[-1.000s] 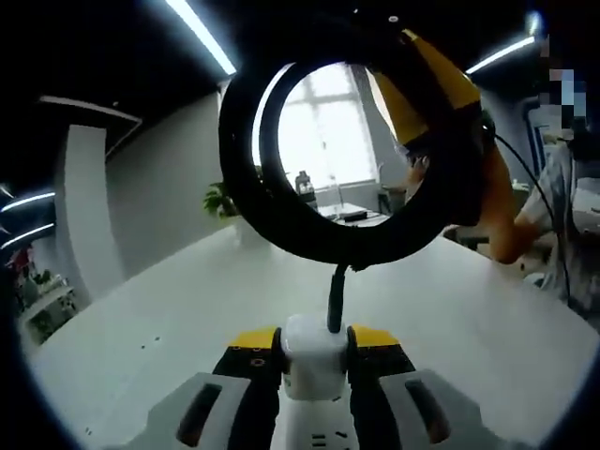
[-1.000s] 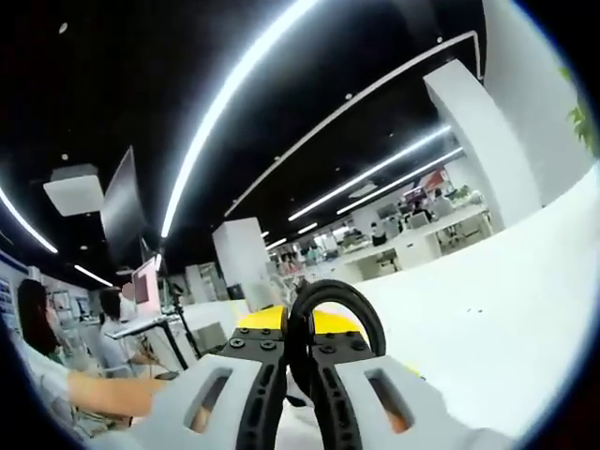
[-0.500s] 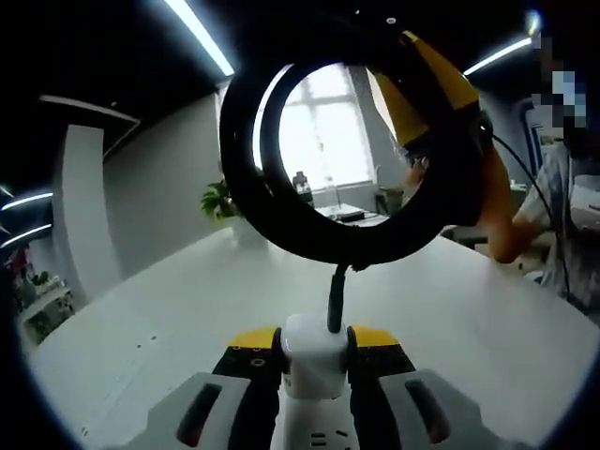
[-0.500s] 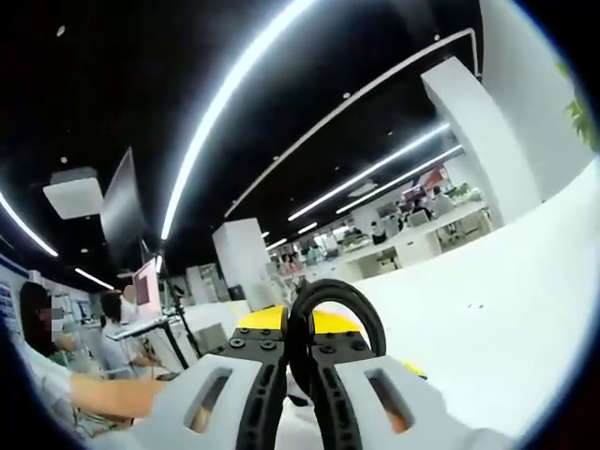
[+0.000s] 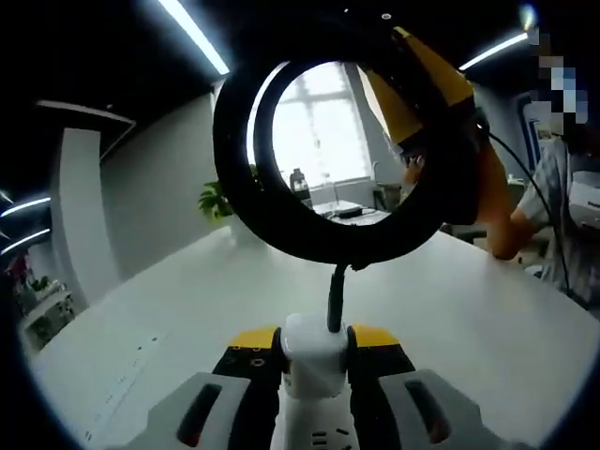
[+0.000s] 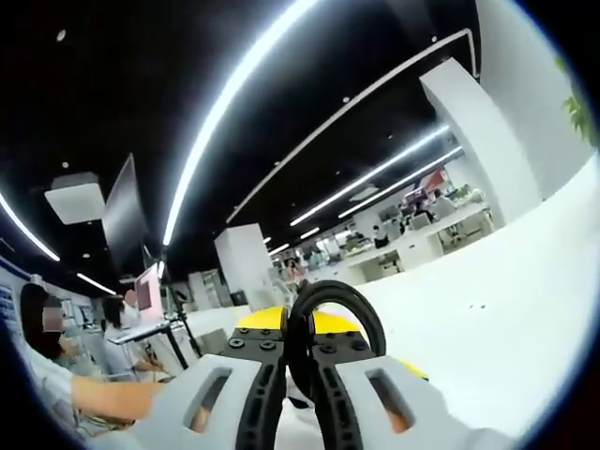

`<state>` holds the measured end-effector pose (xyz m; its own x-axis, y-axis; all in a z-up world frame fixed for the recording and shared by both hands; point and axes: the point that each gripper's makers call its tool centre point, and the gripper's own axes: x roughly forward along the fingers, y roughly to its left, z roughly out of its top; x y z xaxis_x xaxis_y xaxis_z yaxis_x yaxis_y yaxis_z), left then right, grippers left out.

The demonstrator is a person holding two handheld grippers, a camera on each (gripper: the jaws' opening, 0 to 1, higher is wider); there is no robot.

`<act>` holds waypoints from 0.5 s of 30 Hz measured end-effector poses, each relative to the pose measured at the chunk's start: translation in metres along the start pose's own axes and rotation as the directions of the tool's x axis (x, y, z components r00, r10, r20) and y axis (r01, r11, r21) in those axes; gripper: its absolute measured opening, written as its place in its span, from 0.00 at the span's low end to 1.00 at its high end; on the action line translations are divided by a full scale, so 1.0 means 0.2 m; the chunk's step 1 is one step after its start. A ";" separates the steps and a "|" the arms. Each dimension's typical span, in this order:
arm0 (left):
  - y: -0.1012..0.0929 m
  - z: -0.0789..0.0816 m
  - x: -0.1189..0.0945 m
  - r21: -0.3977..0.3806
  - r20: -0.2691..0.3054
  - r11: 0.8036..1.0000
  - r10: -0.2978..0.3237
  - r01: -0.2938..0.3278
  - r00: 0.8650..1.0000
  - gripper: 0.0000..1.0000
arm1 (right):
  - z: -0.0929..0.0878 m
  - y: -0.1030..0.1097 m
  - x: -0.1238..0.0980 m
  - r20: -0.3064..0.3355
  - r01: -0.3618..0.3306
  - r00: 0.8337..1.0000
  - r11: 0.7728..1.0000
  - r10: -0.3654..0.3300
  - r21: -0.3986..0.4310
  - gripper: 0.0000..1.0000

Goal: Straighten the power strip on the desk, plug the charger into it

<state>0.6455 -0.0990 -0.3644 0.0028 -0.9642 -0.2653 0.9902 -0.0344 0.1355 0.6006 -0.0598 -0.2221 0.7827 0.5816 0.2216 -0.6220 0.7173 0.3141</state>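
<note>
In the left gripper view, my left gripper point(image 5: 314, 339) is shut on the end of the white power strip point(image 5: 313, 367), which is lifted over the desk. The strip's black cable point(image 5: 334, 295) rises from that end and curls into a large loop point(image 5: 234, 178). The right gripper point(image 5: 424, 98), with yellow jaws, comes in from the upper right and holds that loop. In the right gripper view, my right gripper point(image 6: 300, 345) is shut on the black cable point(image 6: 361, 305), which arches just above the jaws. The charger is hidden from me.
The white desk point(image 5: 178, 319) stretches ahead to a potted plant point(image 5: 217, 202) and a bright window. A person point(image 5: 562, 206) sits at the right edge. In the right gripper view a person point(image 6: 56, 375) is at the left, and the white desk point(image 6: 506, 309) runs off to the right.
Both grippers keep their hold. The cable loop and the right gripper have shifted slightly up and left in the left gripper view; otherwise nothing has moved.
</note>
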 end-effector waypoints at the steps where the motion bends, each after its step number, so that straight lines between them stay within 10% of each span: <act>1: 0.00 0.00 0.00 0.000 0.002 1.000 -0.001 0.001 1.000 0.26 | 0.00 0.00 0.00 0.002 0.001 1.000 1.000 -0.001 0.000 0.06; 3: 0.00 -0.08 0.00 0.017 -0.077 1.000 -0.002 0.003 0.997 0.26 | -0.04 -0.04 -0.01 -0.044 0.039 0.998 0.999 -0.040 -0.022 0.06; 4: -0.03 -0.03 0.01 0.001 0.001 1.000 -0.012 0.012 1.000 0.26 | -0.04 -0.03 0.00 -0.028 0.018 0.999 0.999 -0.019 -0.034 0.06; 11: -0.02 -0.04 0.00 0.011 -0.033 1.000 -0.006 0.006 0.999 0.26 | -0.01 -0.05 -0.01 -0.004 0.044 0.999 0.982 -0.045 -0.182 0.12; 15: -0.01 -0.04 0.00 -0.002 -0.022 1.000 0.000 0.000 1.000 0.26 | -0.01 -0.05 -0.02 0.003 0.056 0.998 0.976 -0.056 -0.209 0.33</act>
<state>0.6445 -0.0969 -0.3728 0.0061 -0.9582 -0.2859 0.9905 -0.0334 0.1333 0.6031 -0.0687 -0.2275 0.8165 0.5391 0.2066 -0.5686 0.8130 0.1256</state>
